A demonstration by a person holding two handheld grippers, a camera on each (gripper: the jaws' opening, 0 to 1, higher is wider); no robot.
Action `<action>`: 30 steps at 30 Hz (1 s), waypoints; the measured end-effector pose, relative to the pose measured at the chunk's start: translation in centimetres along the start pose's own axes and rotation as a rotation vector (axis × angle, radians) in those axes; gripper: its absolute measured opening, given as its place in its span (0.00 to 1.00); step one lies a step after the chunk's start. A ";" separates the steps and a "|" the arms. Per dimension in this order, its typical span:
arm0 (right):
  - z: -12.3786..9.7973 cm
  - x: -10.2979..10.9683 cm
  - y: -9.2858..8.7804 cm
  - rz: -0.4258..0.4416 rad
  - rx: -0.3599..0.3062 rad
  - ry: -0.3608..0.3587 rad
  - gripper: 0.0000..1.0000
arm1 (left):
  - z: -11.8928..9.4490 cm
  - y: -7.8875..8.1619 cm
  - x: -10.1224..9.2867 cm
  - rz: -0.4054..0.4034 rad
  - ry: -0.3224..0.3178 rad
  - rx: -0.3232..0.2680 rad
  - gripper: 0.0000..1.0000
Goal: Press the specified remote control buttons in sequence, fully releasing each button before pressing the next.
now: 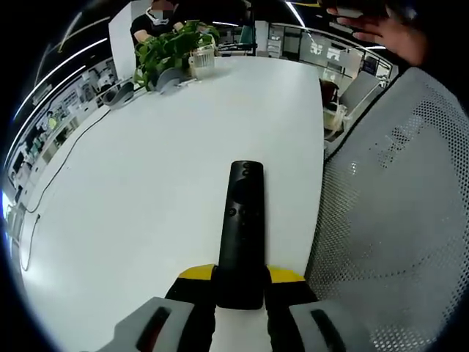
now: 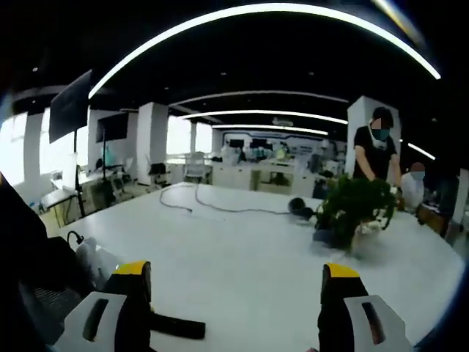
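bench (image 1: 146, 205): big white top, landmark for everything below; also seen in the right gripper view (image 2: 242, 257)
mesh chair (image 1: 396, 220): grey perforated back, just off the bench's right edge in the left gripper view
person (image 2: 375, 150): dark top, standing at the bench's far side behind the plant; seen too in the left gripper view (image 1: 157, 18)
plant (image 2: 355, 209): green leafy pot plant on the bench's far end, blurred in the right gripper view; in the left gripper view (image 1: 172, 48) at the far-left corner
cable (image 2: 212, 205): dark, snaking over the far part of the bench
remote control (image 1: 242, 231): black, long, buttons up, low over the bench near its right edge, near end between the left fingers
left gripper (image 1: 240, 290): yellow-tipped fingers narrow, clamped on the remote's near end from both sides
right gripper (image 2: 236, 290): fingers spread wide, nothing between them, above the bench's near part
headphones (image 2: 299, 209): dark, on the bench just left of the plant
hand (image 1: 392, 33): someone's, past the bench's far-right side, above the chair, holding something I cannot make out
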State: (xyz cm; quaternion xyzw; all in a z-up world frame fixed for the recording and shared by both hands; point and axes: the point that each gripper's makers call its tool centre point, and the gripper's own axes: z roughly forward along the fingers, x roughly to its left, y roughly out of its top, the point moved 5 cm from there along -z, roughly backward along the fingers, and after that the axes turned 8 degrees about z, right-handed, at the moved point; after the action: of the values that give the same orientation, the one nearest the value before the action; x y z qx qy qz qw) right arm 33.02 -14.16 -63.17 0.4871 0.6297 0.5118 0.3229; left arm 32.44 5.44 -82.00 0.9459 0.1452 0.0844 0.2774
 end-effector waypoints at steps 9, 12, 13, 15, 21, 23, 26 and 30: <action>-0.2 -0.8 0.1 0.181 -0.034 -0.039 0.99 | 0.0 -0.1 0.1 0.014 -0.016 -0.007 0.25; -0.3 0.2 -0.4 0.226 -0.053 -0.025 0.99 | 0.1 -0.1 0.1 0.010 -0.016 -0.003 0.25; -0.1 0.1 -0.5 0.162 -0.048 -0.035 0.99 | 0.1 0.0 0.1 0.008 -0.016 -0.002 0.25; -0.1 -0.3 -0.6 0.053 -0.027 -0.098 0.98 | 0.1 0.0 0.1 0.011 -0.017 0.000 0.25; 0.4 0.7 -1.2 0.014 0.023 -0.067 0.98 | 0.1 0.0 0.2 0.021 -0.022 -0.005 0.24; 0.4 0.7 -1.1 0.008 0.011 -0.062 0.98 | 0.2 0.0 0.3 0.018 -0.023 -0.004 0.24; 0.6 0.7 -1.4 -0.001 0.035 -0.059 0.97 | 0.2 0.0 0.3 0.021 -0.024 0.003 0.24; 0.5 0.7 -1.3 -0.014 0.030 -0.063 0.95 | 0.2 0.2 0.4 0.022 -0.036 0.020 0.24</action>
State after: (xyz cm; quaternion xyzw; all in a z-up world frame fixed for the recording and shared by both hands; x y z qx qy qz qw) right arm 32.92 -13.36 -64.52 0.5033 0.6304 0.4844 0.3387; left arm 32.94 5.31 -82.02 0.9515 0.1309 0.0691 0.2696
